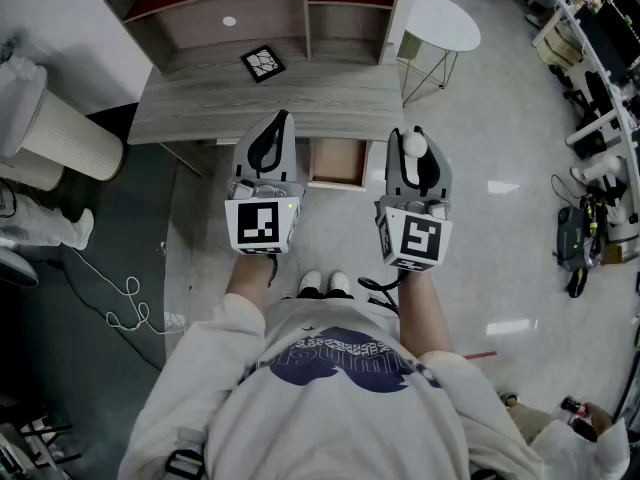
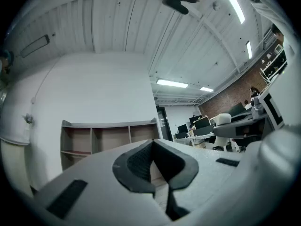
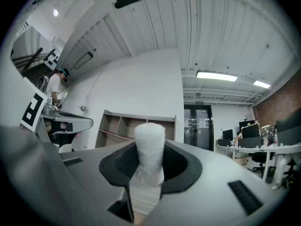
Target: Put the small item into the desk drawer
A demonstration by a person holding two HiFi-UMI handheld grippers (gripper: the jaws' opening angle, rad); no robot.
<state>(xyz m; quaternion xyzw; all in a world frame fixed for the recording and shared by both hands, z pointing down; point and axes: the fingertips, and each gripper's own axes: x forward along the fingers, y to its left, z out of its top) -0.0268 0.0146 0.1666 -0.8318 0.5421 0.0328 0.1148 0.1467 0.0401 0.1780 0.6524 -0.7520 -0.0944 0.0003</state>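
A pale glossy floor (image 1: 500, 268) is seen from above, with a grey wooden desk (image 1: 270, 103) set against the wall. An open shelf unit (image 1: 305, 8) is mounted on the back of the desk. A person in a light shirt (image 1: 340, 388) is stood just before the desk, and a gripper is held out in each hand. A round white table (image 1: 445, 20) is placed to the right of the desk, and a ribbed white cylinder (image 1: 60, 133) to its left. Under the desk's front edge a drawer (image 1: 336, 164) is pulled out, its wooden inside shown between the two grippers. The left gripper (image 1: 284, 118) is held to the left of the drawer; its jaws are brought together at the tips and nothing is held between them. The right gripper (image 1: 414, 136) is held to the right of the drawer, and its jaws are closed on the item. A black-and-white marker tile (image 1: 262, 63) is laid on the desk top. The item (image 3: 149, 142), a small fuzzy white cylinder, is gripped upright between the right pads, its top raised above them, not yet over the drawer.
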